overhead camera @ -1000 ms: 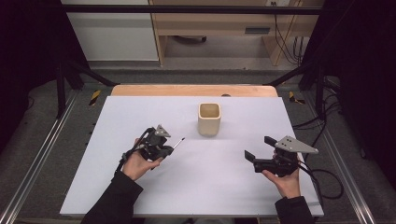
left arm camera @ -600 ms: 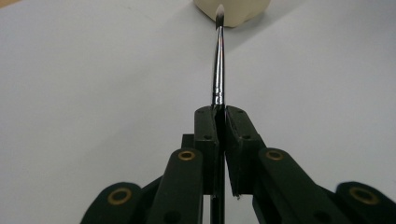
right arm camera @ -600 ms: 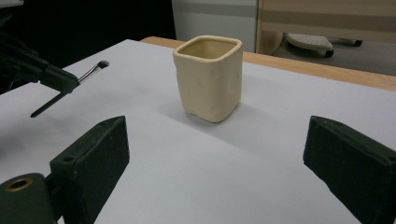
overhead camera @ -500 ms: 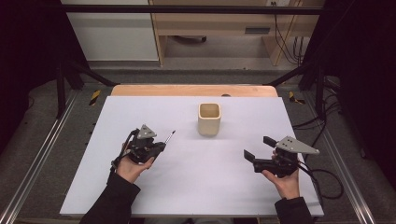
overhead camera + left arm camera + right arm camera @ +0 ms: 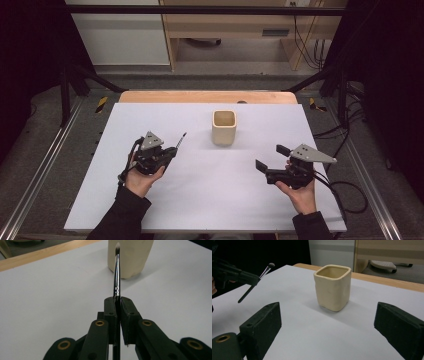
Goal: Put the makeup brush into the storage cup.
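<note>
- Right now we hold the thin black-handled make-up brush with a silver ferrule and a dark tuft (image 5: 117, 277) in the left gripper (image 5: 170, 151); its jaws are pressed together on the handle just below the ferrule, and the tail of the handle runs back between them.
- Seen from the high view, the brush (image 5: 180, 141) is off the white table board (image 5: 200, 200), in the left half of it, tilted with its tuft up and towards the far right.
- Its long axis points at the cream square ceramic cup (image 5: 223, 128), which stands upright on the board near the middle of the far edge; in the left gripper view the tuft lines up with the cup's wall (image 5: 132, 255).
- Brush and cup are near but apart, and the tuft looks to sit below the cup's rim.
- We judge that the coming move is to carry the brush up, over the rim and into the cup's open mouth (image 5: 332, 271).
- Our right gripper (image 5: 267, 158) hovers near the board's right edge, jaws wide apart and holding nothing; it faces the cup from the near right.
- Both hands are about equally near the cup, but the left one carries the brush.
</note>
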`<state>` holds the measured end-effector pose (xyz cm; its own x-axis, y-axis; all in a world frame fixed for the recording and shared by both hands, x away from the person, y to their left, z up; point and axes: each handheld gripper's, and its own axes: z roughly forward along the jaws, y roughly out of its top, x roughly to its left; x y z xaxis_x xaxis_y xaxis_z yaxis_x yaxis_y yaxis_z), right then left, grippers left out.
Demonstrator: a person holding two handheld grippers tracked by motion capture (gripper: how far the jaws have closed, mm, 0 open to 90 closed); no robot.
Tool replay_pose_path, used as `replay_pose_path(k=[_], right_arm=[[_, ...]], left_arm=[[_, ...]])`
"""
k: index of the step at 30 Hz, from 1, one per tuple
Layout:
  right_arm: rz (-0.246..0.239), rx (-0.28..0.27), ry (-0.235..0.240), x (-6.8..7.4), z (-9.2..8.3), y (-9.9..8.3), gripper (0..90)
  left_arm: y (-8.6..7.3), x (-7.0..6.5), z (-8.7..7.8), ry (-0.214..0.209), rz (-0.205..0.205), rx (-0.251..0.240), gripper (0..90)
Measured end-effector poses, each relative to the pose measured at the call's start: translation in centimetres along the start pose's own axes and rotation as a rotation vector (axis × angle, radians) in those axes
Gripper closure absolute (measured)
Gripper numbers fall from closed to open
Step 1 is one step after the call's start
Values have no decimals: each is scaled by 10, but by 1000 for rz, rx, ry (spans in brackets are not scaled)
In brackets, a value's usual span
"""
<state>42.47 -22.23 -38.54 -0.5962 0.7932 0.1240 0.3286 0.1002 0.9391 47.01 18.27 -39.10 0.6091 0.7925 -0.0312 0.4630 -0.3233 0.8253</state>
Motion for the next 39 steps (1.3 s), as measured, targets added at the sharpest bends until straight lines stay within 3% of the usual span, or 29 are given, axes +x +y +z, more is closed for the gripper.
replay_pose_path(k=[22,29,39], right_arm=[[48,-41,30,21,21,27,110],[57,-46,34,28,31,41,111],[94,-66,66,29,35,48,164]], left_arm=[[9,-8,-5,12,-47,-84,838],[17,-17,-6,-1,-71,-114,838],[23,-37,0,16,-53,-135,838]])
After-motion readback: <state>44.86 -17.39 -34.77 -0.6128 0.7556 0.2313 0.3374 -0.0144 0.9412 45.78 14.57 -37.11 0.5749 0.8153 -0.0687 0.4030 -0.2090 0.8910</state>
